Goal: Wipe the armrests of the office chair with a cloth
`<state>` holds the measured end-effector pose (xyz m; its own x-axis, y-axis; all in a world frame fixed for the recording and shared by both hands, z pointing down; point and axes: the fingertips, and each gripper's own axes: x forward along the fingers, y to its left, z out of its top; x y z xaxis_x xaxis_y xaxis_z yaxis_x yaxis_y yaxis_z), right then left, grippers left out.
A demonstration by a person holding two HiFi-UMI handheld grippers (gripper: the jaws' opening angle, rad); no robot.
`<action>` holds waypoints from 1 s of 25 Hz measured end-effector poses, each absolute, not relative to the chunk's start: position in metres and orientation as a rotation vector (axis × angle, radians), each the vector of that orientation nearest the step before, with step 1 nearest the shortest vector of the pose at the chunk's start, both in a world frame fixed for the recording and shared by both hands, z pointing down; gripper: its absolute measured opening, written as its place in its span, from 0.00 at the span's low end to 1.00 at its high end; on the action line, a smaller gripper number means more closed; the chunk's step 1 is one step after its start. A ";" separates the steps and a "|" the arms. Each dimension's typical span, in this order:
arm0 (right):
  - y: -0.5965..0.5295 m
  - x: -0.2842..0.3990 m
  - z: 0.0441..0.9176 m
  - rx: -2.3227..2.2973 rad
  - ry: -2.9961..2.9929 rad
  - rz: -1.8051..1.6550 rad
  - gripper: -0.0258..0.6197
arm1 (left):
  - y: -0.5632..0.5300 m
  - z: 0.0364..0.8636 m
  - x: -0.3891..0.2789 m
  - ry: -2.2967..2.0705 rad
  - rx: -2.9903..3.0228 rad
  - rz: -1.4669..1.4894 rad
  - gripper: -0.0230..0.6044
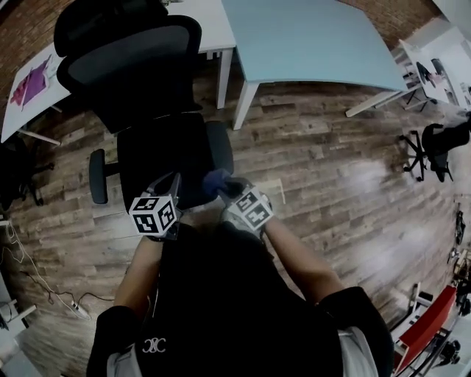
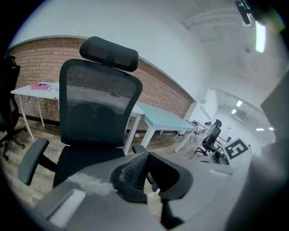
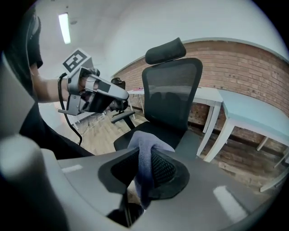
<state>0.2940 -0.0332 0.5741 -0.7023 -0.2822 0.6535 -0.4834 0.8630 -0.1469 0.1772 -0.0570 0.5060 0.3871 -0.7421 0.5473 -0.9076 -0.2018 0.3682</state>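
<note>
My right gripper has its jaws clamped on the cloth — a blue-grey fold pinched between the two pads, one end humped over the tips and the other hanging down below them. My left gripper carries nothing; its jaws are brought together at the tips.

I hold both over the front edge of the office chair, whose black seat faces me with the mesh back and headrest beyond it. The cloth sits at the seat's front corner on my right, near the front end of the armrest on that side — whether it touches the pad I cannot tell. The left gripper points over the middle of the seat's front edge, just beside the right one. The other armrest stands out past the seat's far-left edge, well apart from both grippers.

Behind the chair are a white table and a pale blue table, on a wooden floor.
</note>
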 end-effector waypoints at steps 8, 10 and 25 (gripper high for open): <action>-0.049 0.272 0.618 0.299 -2.321 0.402 0.15 | -0.037 0.516 0.149 -1.535 1.845 0.301 0.04; -0.050 0.260 0.628 0.249 -2.296 0.410 0.15 | -0.030 0.522 0.140 -1.537 1.826 0.323 0.04; -0.069 0.228 0.680 0.238 -2.056 0.384 0.15 | -0.046 0.551 0.082 -1.425 1.817 0.253 0.04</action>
<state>0.2285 -0.0693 0.6796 -0.4899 -0.0093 0.8718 -0.3235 0.9305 -0.1718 0.0819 -0.0464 0.5514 0.3466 -0.7280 0.5915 -0.8873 -0.0500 0.4584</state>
